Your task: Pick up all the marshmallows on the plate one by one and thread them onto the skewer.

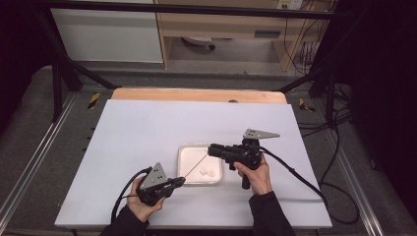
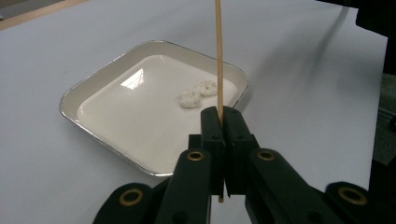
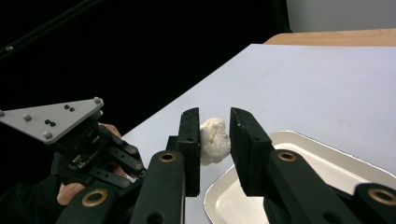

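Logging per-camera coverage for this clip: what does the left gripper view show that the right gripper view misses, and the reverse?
The left gripper view alone shows the thin wooden skewer clamped upright in the left gripper, and two white lumps lying in the tray. The right gripper view alone shows a white lump pinched in the right gripper, with the other hand's gripper behind. Both show the white square tray on the white table.

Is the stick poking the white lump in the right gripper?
Cannot tell. In the high view the stick runs up to the right gripper, but the lump is too small to see there.
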